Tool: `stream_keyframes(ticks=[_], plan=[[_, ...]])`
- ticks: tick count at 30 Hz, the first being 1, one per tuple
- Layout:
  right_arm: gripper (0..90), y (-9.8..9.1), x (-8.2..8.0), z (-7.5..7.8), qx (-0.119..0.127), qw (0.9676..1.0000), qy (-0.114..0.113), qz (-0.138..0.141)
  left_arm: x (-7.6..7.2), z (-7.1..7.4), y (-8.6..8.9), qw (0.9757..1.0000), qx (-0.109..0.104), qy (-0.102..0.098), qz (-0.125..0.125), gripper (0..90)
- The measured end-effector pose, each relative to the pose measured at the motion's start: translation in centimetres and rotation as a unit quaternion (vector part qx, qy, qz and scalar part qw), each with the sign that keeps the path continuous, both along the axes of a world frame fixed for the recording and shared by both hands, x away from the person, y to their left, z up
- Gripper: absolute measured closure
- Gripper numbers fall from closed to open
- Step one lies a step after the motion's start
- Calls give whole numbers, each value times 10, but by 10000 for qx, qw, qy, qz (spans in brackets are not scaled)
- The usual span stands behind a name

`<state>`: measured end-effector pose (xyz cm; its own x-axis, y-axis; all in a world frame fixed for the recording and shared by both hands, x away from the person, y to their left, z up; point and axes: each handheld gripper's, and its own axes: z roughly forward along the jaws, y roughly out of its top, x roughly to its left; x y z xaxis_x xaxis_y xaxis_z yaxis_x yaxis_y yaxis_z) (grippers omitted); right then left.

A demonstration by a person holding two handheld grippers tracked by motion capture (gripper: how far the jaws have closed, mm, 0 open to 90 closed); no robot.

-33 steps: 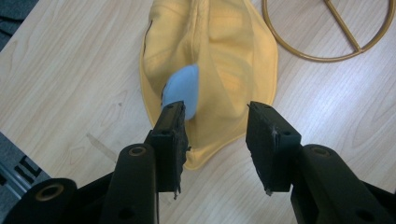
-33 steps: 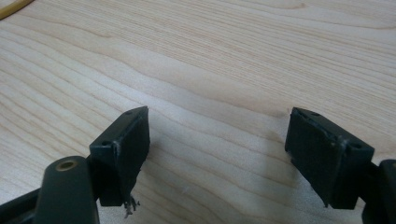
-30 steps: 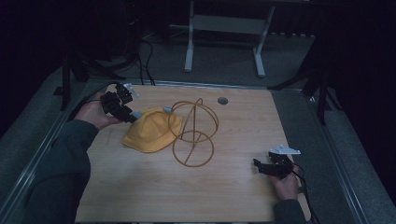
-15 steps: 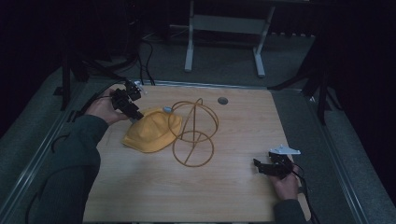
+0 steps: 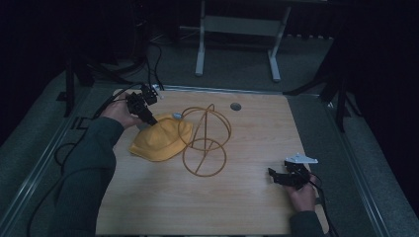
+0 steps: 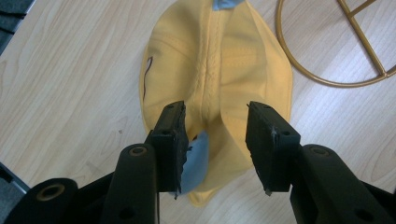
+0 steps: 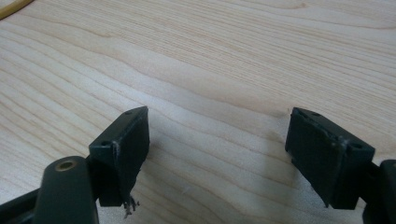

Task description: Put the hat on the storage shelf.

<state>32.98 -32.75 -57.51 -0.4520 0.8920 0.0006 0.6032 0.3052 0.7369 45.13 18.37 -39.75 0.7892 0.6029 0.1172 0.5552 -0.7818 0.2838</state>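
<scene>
A yellow cap [image 5: 160, 140] lies crown-up on the wooden table [image 5: 247, 207], left of centre. My left gripper [image 5: 148, 118] hovers over its far left edge, pointing down at it. In the left gripper view the jaws [image 6: 215, 126] stand open astride the cap's [image 6: 219, 70] centre seam without pressing the fabric. A blue patch [image 6: 194, 163] shows at the cap's near edge. A gold wire stand [image 5: 205, 143] rises right beside the cap, and its base ring [image 6: 336, 79] shows in the left gripper view too. My right gripper [image 5: 272, 175] rests open near the front right, over bare wood [image 7: 217, 140].
A small round grommet [image 5: 235, 106] sits near the table's far edge. Cables trail off the table's left side. A metal frame on legs [image 5: 237, 29] stands on the floor beyond the table.
My left hand has moved right along the far edge, bringing its gripper over the cap. The right hand and gripper have kept still.
</scene>
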Motion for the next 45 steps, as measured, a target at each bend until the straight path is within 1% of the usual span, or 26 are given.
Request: stream_keyframes(ticks=[5,8,13,15,16,17,19,20,25,29,31,32,33,34,36,38,39,41,45], plan=[[218,0,0,0,-2,10000,-1,2,4,-3,-4,10000,0,56,8,569],[217,0,0,0,-3,10000,-2,3,9,-7,-7,9999,39,135,8,559],[217,0,0,0,-5,10000,-6,7,15,-12,-9,9998,-19,205,55,563],[217,0,0,0,-6,10000,-6,10,18,-14,-10,9997,-3,232,51,574],[217,0,0,0,-4,10000,-4,9,19,-14,-11,9998,41,210,52,584],[217,0,0,0,-5,10000,-5,10,19,-15,-12,9998,50,141,91,607],[216,0,0,0,-4,10000,-7,12,21,-17,-13,9998,27,150,104,638],[217,0,0,0,-5,10000,-9,14,21,-18,-14,9998,81,155,82,645],[217,0,0,0,2,10000,-10,13,26,-25,-19,9997,93,172,122,646],[217,0,0,0,-1,10000,-11,19,30,-32,-23,9996,201,114,160,648],[217,0,0,0,-3,10000,-13,22,32,-36,-25,9994,256,174,126,649],[217,0,0,0,-3,10000,-14,23,33,-38,-26,9993,302,177,94,649],[217,0,0,0,-2,10000,-14,23,34,-39,-27,9994,291,166,103,657],[216,0,0,0,-2,10000,-14,23,34,-39,-28,9994,317,140,85,678],[216,0,0,0,-3,10000,-14,25,33,-39,-29,9992,383,76,42,751],[216,0,0,0,-1,10000,-12,23,32,-38,-30,9990,440,50,8,791],[216,0,0,0,-2,10000,-10,25,31,-37,-30,9989,477,38,-27,802],[216,0,0,0,-2,10000,-13,24,30,-36,-29,9989,472,-11,2,813],[216,0,0,0,-3,10000,-12,23,29,-33,-26,9990,451,20,11,821]])
